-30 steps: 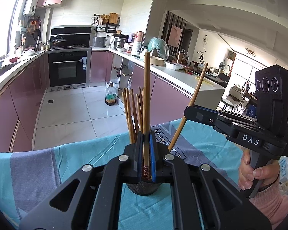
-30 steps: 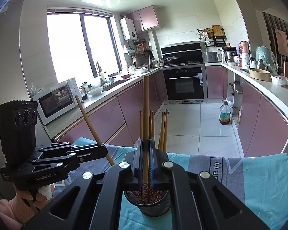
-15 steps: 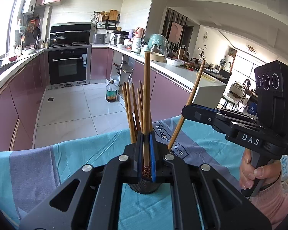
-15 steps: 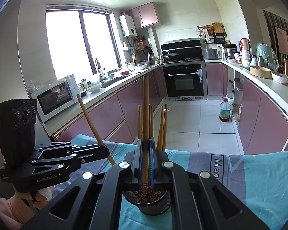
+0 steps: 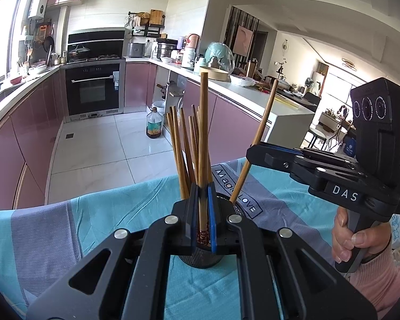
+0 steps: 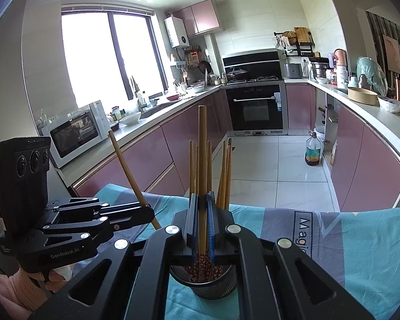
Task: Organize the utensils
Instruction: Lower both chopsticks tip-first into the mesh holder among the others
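1. Wooden brown chopstick (image 5: 203, 144) is sitting pinched upright in the left gripper (image 5: 202, 229), its jaws closed down tight on it, right above the black mesh metal holder cup (image 5: 200, 260).
2. Right gripper (image 6: 202, 229) is clamping its own long wooden chopstick (image 6: 202, 165) the same way, patterned tip dipping into that cup.
3. More chopsticks (image 6: 225, 170) are standing bunched in the cup, which is sitting on the teal and grey tablecloth (image 6: 360, 253) near both cameras.

White letters "DAS" on the right gripper (image 5: 256, 154); "GenRobot.AI" on the left gripper (image 6: 146, 213); "Magic LOVE" printed on the blue tablecloth (image 5: 106, 213)
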{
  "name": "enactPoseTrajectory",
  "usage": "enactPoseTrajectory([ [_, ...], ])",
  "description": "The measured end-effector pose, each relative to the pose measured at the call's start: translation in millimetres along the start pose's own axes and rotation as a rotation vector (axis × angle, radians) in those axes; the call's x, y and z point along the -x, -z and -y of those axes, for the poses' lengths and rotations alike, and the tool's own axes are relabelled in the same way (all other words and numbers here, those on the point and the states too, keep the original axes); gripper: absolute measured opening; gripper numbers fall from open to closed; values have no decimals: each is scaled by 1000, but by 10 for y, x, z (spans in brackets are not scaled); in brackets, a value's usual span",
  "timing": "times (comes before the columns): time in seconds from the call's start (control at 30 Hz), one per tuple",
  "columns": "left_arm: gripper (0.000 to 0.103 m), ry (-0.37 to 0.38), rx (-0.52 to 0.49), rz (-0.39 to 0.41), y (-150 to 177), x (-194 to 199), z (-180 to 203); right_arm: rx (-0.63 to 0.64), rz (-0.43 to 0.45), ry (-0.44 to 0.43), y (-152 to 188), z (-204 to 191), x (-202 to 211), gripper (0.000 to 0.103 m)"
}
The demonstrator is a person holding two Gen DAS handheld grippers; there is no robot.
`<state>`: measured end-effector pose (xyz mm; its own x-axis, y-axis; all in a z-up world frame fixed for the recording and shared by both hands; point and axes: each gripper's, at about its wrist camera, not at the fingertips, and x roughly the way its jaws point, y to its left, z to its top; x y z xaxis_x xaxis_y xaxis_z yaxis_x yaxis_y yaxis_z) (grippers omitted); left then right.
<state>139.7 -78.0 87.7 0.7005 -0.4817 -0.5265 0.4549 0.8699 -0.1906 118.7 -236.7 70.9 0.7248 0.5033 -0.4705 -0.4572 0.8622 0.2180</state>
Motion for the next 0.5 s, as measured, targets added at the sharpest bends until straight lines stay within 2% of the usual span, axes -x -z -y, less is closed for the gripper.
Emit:
enactPoseTrajectory([
  [0.5, 7, 11, 2, -31, 25, -165, -73, 2, -18, -3, -9, -2, -57, 5],
])
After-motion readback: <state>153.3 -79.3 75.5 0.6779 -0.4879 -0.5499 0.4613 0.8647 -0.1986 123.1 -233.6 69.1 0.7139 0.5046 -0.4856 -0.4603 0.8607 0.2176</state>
